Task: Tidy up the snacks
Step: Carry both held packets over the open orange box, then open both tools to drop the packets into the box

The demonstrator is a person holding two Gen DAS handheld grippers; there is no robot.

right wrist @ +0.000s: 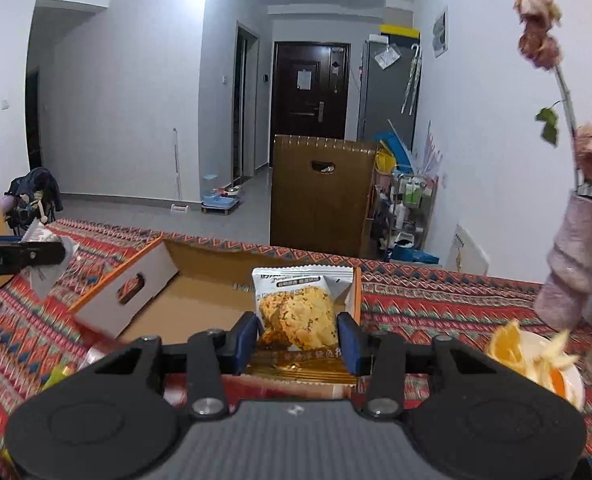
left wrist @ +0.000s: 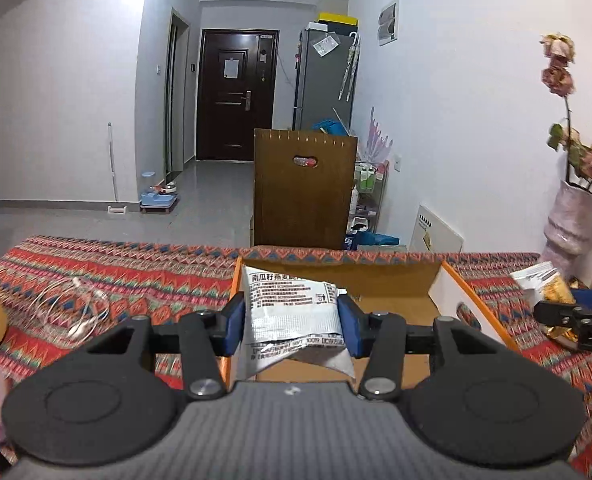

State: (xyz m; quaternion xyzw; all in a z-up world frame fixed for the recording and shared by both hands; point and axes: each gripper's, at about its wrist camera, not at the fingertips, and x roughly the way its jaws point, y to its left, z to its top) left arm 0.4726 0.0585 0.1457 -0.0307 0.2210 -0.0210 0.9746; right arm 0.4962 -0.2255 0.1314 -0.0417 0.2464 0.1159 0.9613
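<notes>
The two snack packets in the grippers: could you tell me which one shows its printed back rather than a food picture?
The packet in the left gripper: the grey-white packet shows only text, whereas the biscuit packet in the right gripper shows a golden biscuit.

A red patterned cloth (left wrist: 108, 268) covers the table, with a coil of white cable (left wrist: 72, 308) lying on it at the left. At the right end stands a pink vase (left wrist: 572, 220) of dried roses (left wrist: 558, 64), and near it a white plate (right wrist: 572, 380) of orange slices. Beyond the table — a brown wooden cabinet (left wrist: 304, 196), a grey fridge (left wrist: 324, 80), a dark door (left wrist: 236, 92) and a blue pet feeder (left wrist: 158, 196) on the floor.
</notes>
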